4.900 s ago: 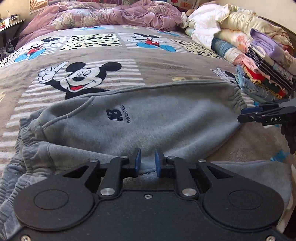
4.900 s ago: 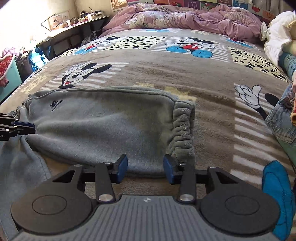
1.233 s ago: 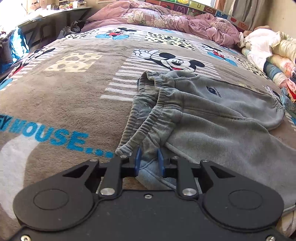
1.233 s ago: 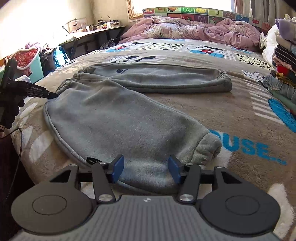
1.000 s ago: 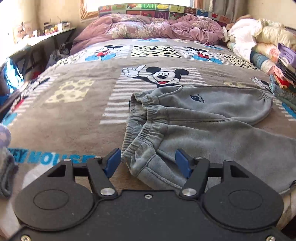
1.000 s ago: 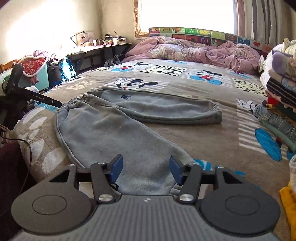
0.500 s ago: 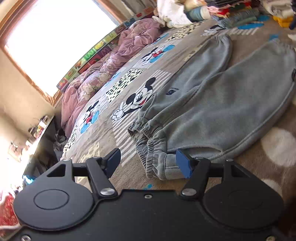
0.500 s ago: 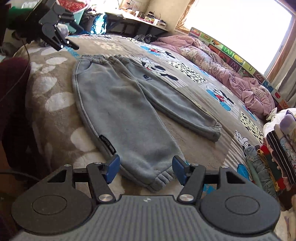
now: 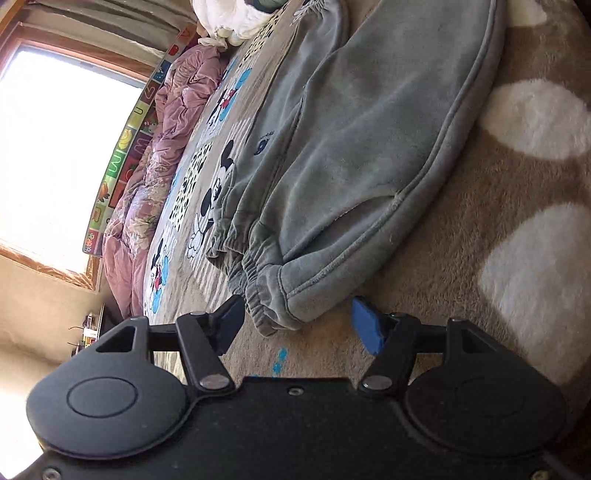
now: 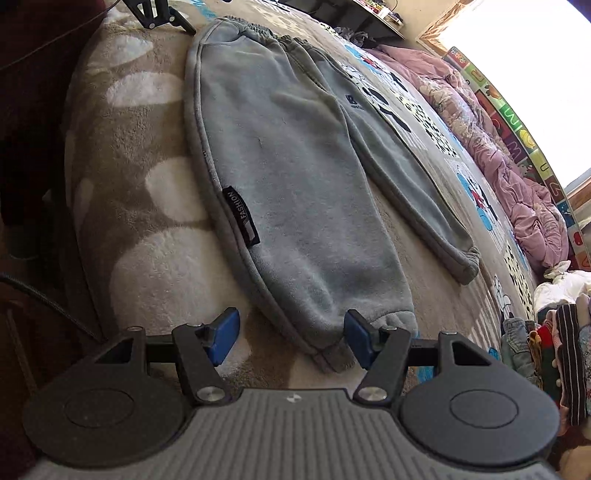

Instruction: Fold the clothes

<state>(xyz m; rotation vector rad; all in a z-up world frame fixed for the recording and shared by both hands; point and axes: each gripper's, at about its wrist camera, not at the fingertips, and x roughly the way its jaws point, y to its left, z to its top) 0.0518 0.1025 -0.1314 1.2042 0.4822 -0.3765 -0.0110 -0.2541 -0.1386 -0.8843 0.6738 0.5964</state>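
Note:
Grey sweatpants (image 9: pixel 354 155) lie flat on the bed, both legs spread side by side. My left gripper (image 9: pixel 297 325) is open, its blue pads either side of the waistband corner (image 9: pixel 273 295). My right gripper (image 10: pixel 290 341) is open around the near leg's cuff (image 10: pixel 354 325), which lies between the pads. The whole pants (image 10: pixel 295 166) show in the right wrist view, with a black "FASHION" label (image 10: pixel 240 216) on the near seam. The left gripper (image 10: pixel 162 14) shows at the far waistband end there.
The Mickey Mouse blanket (image 10: pixel 155 229) covers the bed. A purple duvet (image 10: pixel 509 166) is bunched along the far side under the window. A stack of folded clothes (image 10: pixel 565 354) stands at the right. The bed edge (image 10: pixel 70 147) drops off at the left.
Both grippers let go of the pants and opened. Both have since tilted and dropped close to the pants, the left at the waistband corner, the right at the near cuff.

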